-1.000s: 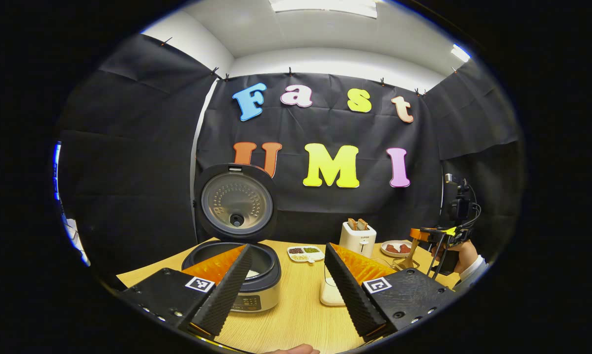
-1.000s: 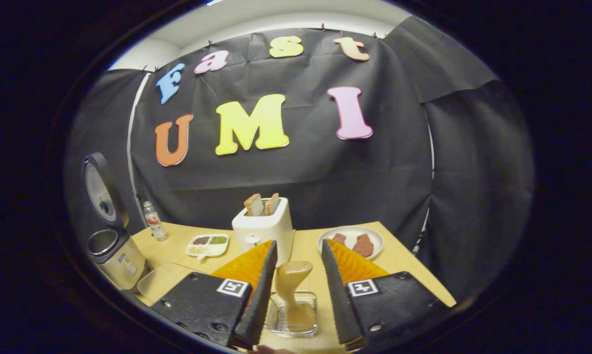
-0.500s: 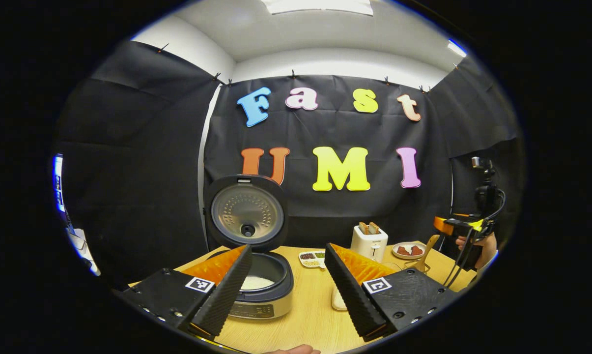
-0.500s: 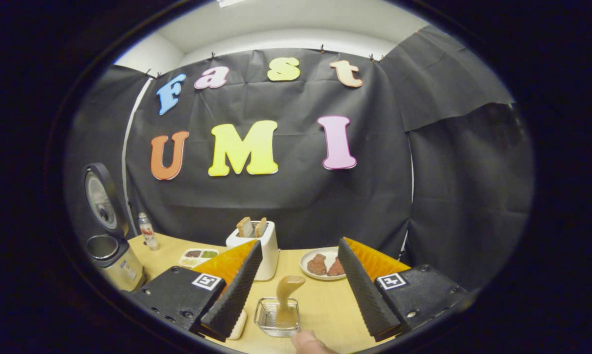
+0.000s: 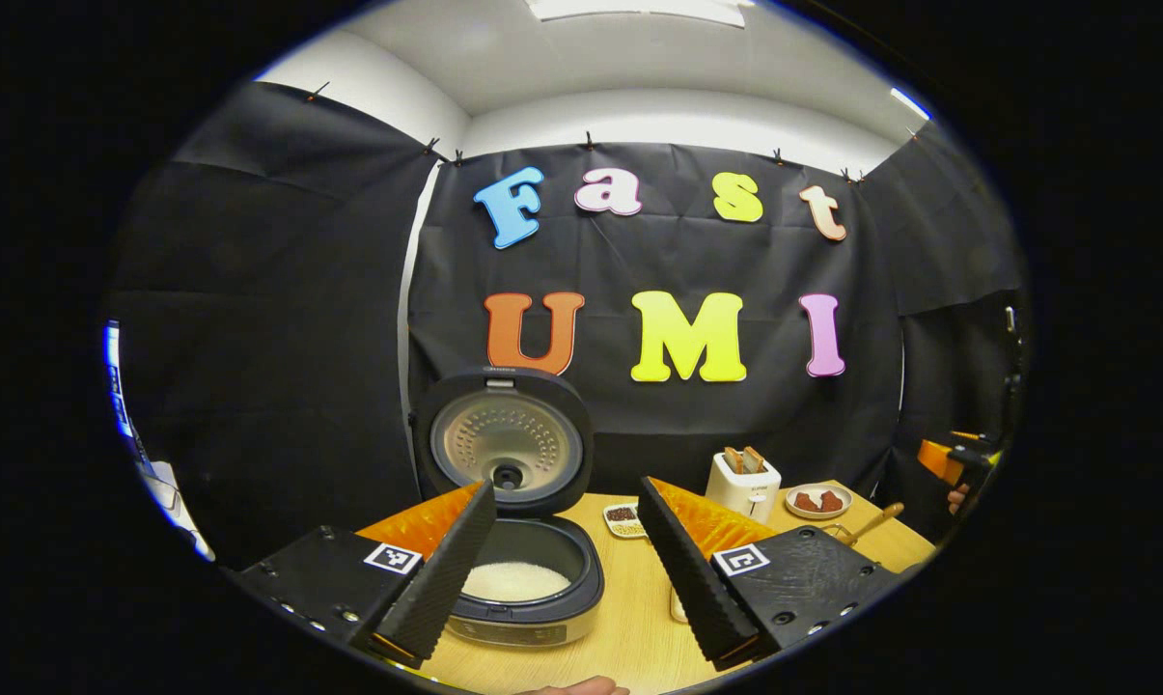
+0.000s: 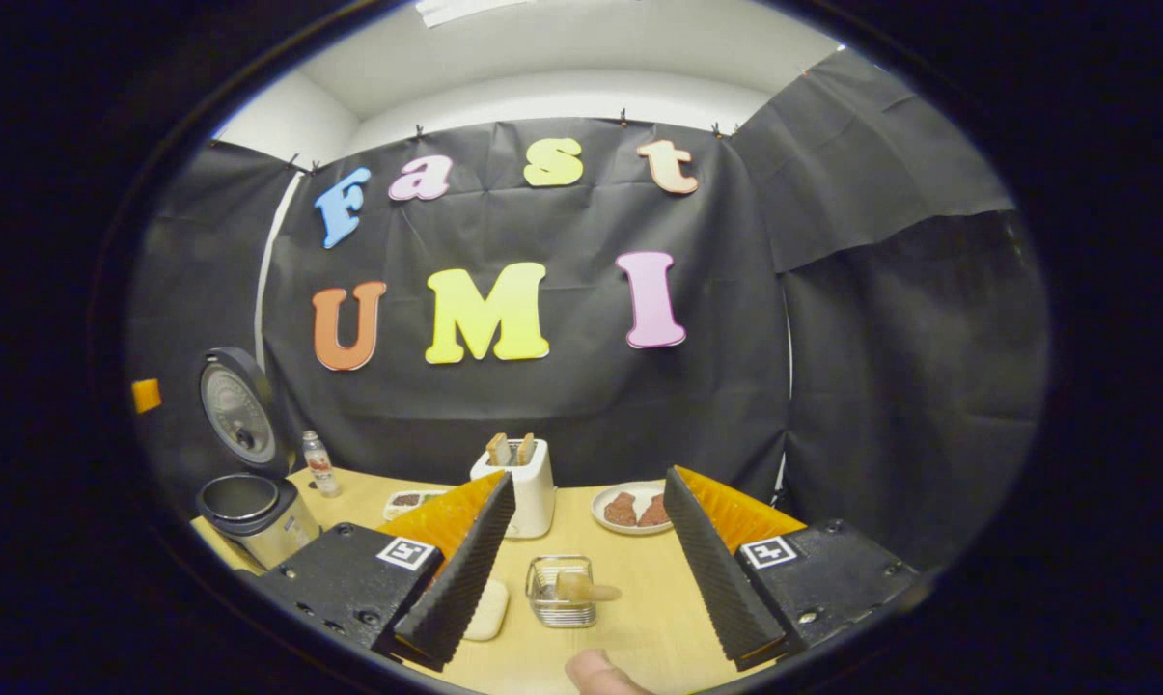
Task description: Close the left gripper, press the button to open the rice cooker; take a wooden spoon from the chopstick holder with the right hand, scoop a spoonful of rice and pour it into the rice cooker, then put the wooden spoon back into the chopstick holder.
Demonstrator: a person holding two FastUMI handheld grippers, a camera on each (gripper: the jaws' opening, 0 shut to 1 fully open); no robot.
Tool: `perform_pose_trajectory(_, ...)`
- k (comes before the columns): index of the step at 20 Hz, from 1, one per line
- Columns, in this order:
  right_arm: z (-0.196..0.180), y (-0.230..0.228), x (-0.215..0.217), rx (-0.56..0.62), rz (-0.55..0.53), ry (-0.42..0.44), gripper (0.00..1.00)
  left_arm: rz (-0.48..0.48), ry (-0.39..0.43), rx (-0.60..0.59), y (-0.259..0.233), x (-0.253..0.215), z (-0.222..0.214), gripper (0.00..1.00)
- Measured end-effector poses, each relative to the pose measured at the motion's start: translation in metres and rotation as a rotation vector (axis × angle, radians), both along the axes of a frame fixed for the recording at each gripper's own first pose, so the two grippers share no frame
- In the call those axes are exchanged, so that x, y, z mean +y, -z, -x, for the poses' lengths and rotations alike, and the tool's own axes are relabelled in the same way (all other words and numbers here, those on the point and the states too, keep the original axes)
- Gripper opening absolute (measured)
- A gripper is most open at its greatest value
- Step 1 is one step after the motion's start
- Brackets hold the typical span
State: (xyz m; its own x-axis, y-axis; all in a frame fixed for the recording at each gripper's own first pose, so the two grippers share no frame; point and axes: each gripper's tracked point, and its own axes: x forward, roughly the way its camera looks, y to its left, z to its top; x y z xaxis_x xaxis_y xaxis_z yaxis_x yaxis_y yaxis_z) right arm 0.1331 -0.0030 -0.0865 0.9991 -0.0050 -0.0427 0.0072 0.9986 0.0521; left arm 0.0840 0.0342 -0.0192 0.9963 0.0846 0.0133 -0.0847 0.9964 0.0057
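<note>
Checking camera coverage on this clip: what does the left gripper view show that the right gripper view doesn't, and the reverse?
Left gripper view: white rice inside the open rice cooker, seen from above the pot. Right gripper view: a small bottle beside the cooker, and the wire chopstick holder with the wooden spoon resting in it. Both: the cooker with its lid up, the toaster, the plate and the wooden table.

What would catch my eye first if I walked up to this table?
Probably the rice cooker at the table's left end, its lid standing upright and white rice showing in the pot. Next, the wooden spoon leaning in the wire chopstick holder, in front of the open right hand-held gripper.
</note>
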Motion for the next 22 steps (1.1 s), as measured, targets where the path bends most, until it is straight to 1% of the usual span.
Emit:
perform_pose_trajectory(4, 0.03, 0.003, 0.014, -0.011, -0.008, -0.032, 0.99, -0.002, -0.007, -0.031, -0.038, 0.015, -0.013, 0.94)
perform_pose_trajectory(8, 0.049, 0.007, 0.03, -0.009, 0.013, -0.076, 0.99, -0.009, -0.036, -0.059, -0.067, 0.037, -0.035, 0.94)
perform_pose_trajectory(10, 0.057, 0.005, 0.038, -0.015, 0.021, -0.097, 1.0, -0.034, -0.06, -0.102, -0.088, 0.048, -0.048, 0.94)
perform_pose_trajectory(11, 0.059, 0.005, 0.039, -0.019, 0.031, -0.098, 0.99, -0.048, -0.075, -0.136, -0.101, 0.057, -0.056, 0.94)
perform_pose_trajectory(12, 0.062, 0.003, 0.038, -0.028, 0.049, -0.092, 0.99, -0.042, -0.078, -0.144, -0.109, 0.062, -0.067, 0.94)
perform_pose_trajectory(15, 0.068, -0.004, 0.041, -0.06, 0.09, -0.082, 1.0, 0.008, -0.03, -0.135, -0.121, 0.065, -0.103, 0.94)
perform_pose_trajectory(17, 0.071, -0.006, 0.043, -0.067, 0.087, -0.094, 0.99, 0.012, -0.011, -0.108, -0.12, 0.071, -0.131, 0.94)
perform_pose_trajectory(18, 0.072, -0.007, 0.045, -0.07, 0.085, -0.101, 1.0, 0.019, 0.023, -0.095, -0.117, 0.069, -0.142, 0.94)
perform_pose_trajectory(19, 0.07, -0.007, 0.044, -0.073, 0.083, -0.103, 1.0, 0.029, 0.039, -0.099, -0.117, 0.071, -0.153, 0.94)
perform_pose_trajectory(22, 0.068, -0.006, 0.041, -0.079, 0.082, -0.107, 0.99, 0.001, 0.011, -0.1, -0.108, 0.092, -0.189, 0.94)
